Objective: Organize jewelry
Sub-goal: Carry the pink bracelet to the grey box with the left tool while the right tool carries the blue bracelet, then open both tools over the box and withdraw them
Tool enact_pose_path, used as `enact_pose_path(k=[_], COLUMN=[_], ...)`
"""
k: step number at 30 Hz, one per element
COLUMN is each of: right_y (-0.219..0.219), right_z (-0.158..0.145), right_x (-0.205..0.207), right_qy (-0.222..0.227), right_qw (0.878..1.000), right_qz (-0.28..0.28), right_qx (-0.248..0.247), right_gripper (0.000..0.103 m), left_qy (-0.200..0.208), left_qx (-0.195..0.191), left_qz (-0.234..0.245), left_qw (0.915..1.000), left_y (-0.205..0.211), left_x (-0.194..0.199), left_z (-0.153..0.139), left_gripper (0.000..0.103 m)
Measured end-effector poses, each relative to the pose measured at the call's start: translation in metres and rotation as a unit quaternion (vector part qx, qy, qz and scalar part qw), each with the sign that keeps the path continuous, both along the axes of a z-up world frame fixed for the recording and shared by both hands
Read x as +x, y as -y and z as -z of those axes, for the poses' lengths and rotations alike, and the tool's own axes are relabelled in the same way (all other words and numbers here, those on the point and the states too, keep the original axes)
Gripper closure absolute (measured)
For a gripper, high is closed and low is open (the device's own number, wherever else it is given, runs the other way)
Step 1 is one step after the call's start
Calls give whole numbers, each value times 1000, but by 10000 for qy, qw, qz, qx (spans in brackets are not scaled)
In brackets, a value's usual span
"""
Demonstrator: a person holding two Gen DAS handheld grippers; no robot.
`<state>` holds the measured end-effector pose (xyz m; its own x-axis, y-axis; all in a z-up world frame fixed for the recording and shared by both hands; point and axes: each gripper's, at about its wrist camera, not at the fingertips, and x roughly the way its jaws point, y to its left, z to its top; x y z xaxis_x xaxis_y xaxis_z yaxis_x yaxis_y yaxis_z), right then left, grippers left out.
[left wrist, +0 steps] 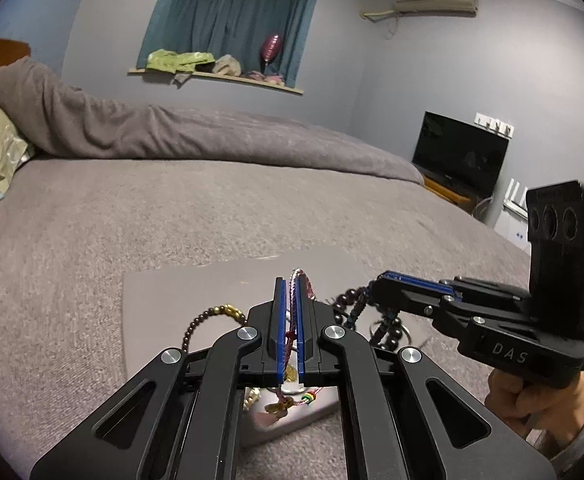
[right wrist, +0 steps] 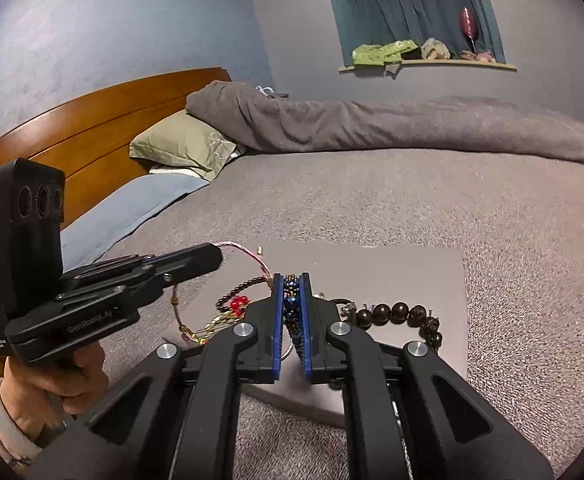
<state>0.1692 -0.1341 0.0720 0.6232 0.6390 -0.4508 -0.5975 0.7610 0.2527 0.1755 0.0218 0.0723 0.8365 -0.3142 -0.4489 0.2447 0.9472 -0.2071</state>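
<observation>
we have both tools pinching jewelry above the grey board (right wrist: 411,276) that lies on the bed (left wrist: 172,208). the left tool (left wrist: 290,320) is pressed together on a pink cord bracelet (left wrist: 294,286), whose tassel and small coloured beads hang below the pads. the right tool (right wrist: 292,320) is pressed together on a blue beaded strand (right wrist: 292,308). the risk, as we judge it, is tangling: the cord arcs from the left tool towards the heap on the board, and the blue strand runs down among other pieces, so pulling the tools apart could drag neighbours off the board or snap a thin link. a slack grip could also let the cord slide out. on the board right of the right tool lies a dark bead bracelet (right wrist: 403,314); left of it sit a garnet strand (right wrist: 248,286), red beads (right wrist: 239,303) and a gold chain (right wrist: 208,330). these crowd the space under both tools. a pillow (right wrist: 184,148) and rolled duvet (right wrist: 371,128) lie well beyond the board, clear of the work.
</observation>
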Motion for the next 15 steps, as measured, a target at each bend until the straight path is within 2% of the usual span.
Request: enact_pose_path(k=[9, 15], right_y=[17, 19], right_z=[26, 34], right_x=[31, 38], right_qy=[-286, -280], right_qw=[9983, 9972], right_qz=[506, 685], right_qx=[-13, -141], right_gripper=[96, 96], left_qy=[-270, -529], left_qx=[178, 282], left_qz=[-541, -796], left_qw=[9980, 9950], left_y=[-15, -24], left_x=[17, 27], left_z=[26, 40], left_gripper=[98, 97])
